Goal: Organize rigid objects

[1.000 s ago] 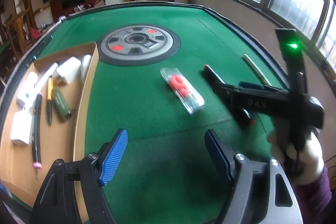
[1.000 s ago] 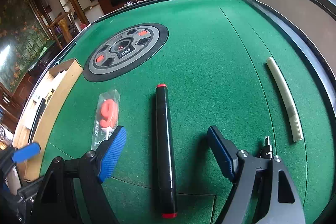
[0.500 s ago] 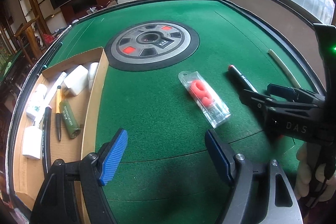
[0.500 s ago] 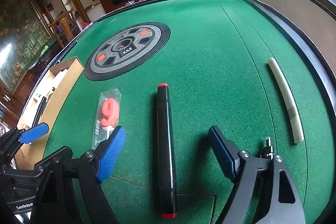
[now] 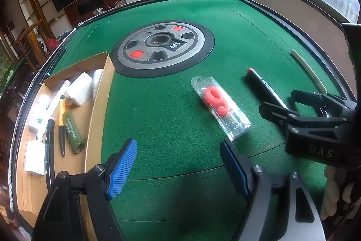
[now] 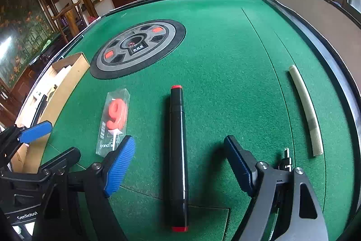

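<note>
The right gripper (image 6: 178,164) is held with jaws apart, straddling the black marker (image 6: 178,146) lying on the green felt; a grasp seems in hand. The left gripper (image 5: 178,164), likewise apart and empty, is poised near the packaged candle (image 5: 220,105). Closing, lifting and carrying to the cardboard tray (image 5: 97,119) is judged next.

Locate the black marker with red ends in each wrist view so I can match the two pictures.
Left wrist: the black marker lies right of centre, its near end hidden behind the right gripper.
Right wrist: it lies at lower centre between the open fingers, pointing away.
Shared landmark: the candle packet, just left of the marker in both views.
</note>
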Demonstrator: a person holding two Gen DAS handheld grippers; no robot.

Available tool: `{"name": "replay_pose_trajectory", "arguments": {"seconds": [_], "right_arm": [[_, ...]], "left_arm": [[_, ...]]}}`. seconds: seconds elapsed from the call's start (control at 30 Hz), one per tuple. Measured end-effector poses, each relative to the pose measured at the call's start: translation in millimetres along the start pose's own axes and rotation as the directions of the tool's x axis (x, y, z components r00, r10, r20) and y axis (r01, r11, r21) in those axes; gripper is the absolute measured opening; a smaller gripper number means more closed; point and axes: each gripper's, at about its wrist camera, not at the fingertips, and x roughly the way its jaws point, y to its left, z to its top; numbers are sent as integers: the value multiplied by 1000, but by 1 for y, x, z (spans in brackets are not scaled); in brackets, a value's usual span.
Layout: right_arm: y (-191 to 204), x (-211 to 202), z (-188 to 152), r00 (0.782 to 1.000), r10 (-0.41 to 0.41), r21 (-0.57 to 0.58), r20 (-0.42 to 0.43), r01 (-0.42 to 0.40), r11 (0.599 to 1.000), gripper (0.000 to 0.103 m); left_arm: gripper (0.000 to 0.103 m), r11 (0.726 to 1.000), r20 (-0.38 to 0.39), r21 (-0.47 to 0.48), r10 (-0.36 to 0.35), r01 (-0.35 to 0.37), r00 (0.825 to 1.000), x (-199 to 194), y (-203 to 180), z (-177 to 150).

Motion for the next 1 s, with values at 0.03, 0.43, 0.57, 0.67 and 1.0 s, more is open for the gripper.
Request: {"name": "replay_pose_trajectory", "arguments": {"seconds": [0.03,0.43,0.57,0.67,1.0], "right_arm": [[1,0,0,1000,-15,-8,-1,15,1000,74],[-18,-2,0,994,-111,43,18,110,993,24],[-19,-3,0,994,-110,46,19,109,993,24],[-20,-3,0,995,-99,52,21,98,994,26],[-21,-3,0,997,-67,58,26,66,996,33]], "left_arm": [[79,1000,0,2,-1,1,1000,0,-2,0],[79,989,-30,-90,-123,120,992,12,1,10],[79,984,-19,-122,-132,129,991,20,-1,18],[79,982,-20,-131,-140,136,990,29,-5,25],[78,995,16,45,-91,90,996,48,-39,34]]}}
